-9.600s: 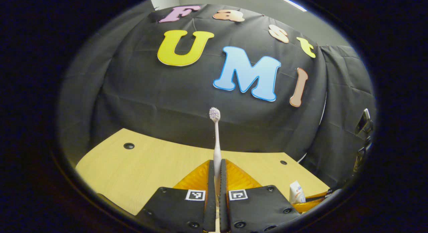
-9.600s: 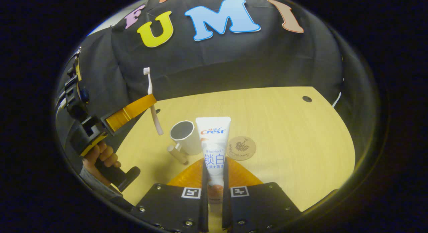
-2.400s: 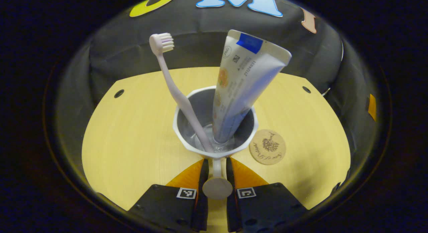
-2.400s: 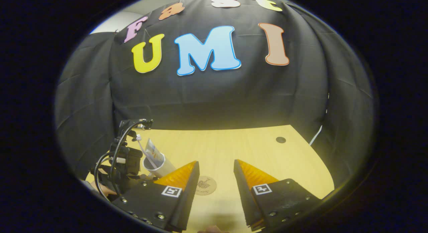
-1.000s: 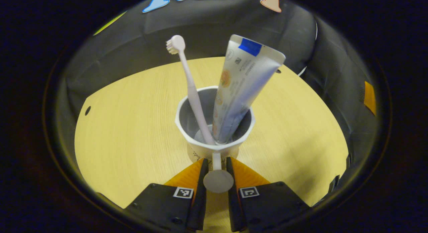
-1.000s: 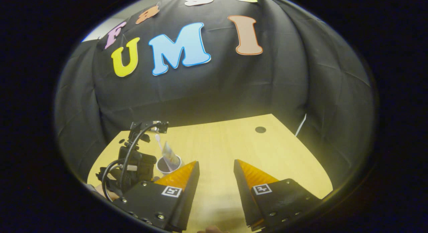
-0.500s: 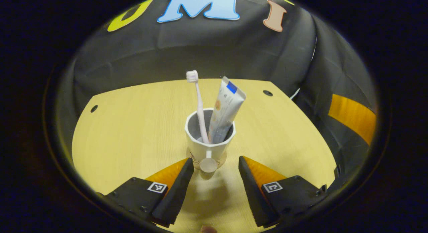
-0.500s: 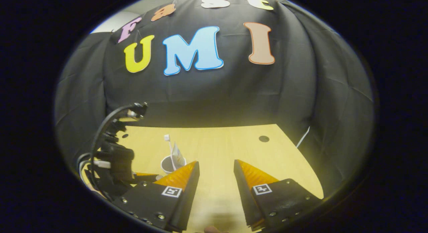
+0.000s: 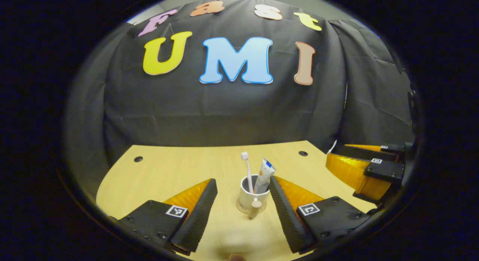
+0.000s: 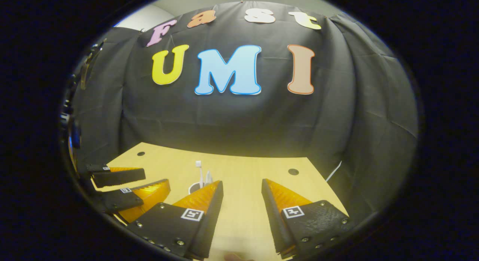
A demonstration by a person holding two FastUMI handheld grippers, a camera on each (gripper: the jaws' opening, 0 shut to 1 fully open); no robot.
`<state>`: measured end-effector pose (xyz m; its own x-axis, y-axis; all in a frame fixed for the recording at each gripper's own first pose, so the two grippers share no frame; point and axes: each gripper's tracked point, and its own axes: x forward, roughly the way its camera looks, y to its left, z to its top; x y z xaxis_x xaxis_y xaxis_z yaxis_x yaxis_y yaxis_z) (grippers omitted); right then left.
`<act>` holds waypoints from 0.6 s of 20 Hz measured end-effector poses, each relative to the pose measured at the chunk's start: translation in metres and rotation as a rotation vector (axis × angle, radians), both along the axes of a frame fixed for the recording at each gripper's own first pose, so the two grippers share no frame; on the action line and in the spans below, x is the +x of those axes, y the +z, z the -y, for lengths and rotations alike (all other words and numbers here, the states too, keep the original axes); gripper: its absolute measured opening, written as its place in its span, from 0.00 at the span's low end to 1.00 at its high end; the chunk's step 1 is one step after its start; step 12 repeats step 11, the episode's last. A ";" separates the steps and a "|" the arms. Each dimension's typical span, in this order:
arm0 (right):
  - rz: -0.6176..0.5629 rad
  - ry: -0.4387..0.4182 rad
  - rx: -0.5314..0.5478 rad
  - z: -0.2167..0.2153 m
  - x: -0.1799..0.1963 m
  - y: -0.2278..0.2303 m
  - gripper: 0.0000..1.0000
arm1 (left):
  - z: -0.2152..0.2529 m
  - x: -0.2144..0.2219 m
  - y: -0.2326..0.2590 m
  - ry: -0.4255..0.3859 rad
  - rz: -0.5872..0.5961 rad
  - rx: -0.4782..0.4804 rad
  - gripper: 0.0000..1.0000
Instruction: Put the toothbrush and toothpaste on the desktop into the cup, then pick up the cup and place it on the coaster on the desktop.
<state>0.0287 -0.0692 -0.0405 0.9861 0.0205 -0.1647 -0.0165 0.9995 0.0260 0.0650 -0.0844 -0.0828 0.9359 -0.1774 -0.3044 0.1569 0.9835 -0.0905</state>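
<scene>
We see warm, dim light pooling on the desk — sharp centre, strong fisheye bending and darkening at the edges.

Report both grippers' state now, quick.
Left gripper: open, holding nothing; the cup stands free between its fingers.
Right gripper: open, empty.

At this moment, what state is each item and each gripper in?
cup: upright on the coaster, handle toward the camera, not held.
toothbrush: standing in the cup, bristles up.
toothpaste: standing in the cup, leaning right.
coaster: under the cup, only its edge visible.
left gripper: open, apart from the cup.
right gripper: open, holding nothing.
</scene>
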 end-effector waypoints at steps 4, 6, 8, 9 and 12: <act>0.051 0.002 -0.021 -0.018 -0.015 0.021 0.62 | -0.011 -0.024 0.040 0.032 0.115 0.004 0.92; 0.081 0.007 -0.040 -0.027 -0.022 0.030 0.62 | -0.019 -0.032 0.057 0.043 0.162 0.000 0.93; 0.101 0.023 -0.030 -0.038 -0.028 0.036 0.62 | -0.025 -0.033 0.072 0.048 0.209 -0.008 0.93; 0.110 0.030 -0.017 -0.043 -0.031 0.038 0.62 | -0.027 -0.033 0.078 0.049 0.229 -0.017 0.93; 0.136 0.039 0.006 -0.051 -0.034 0.044 0.56 | -0.033 -0.034 0.080 0.052 0.242 -0.023 0.92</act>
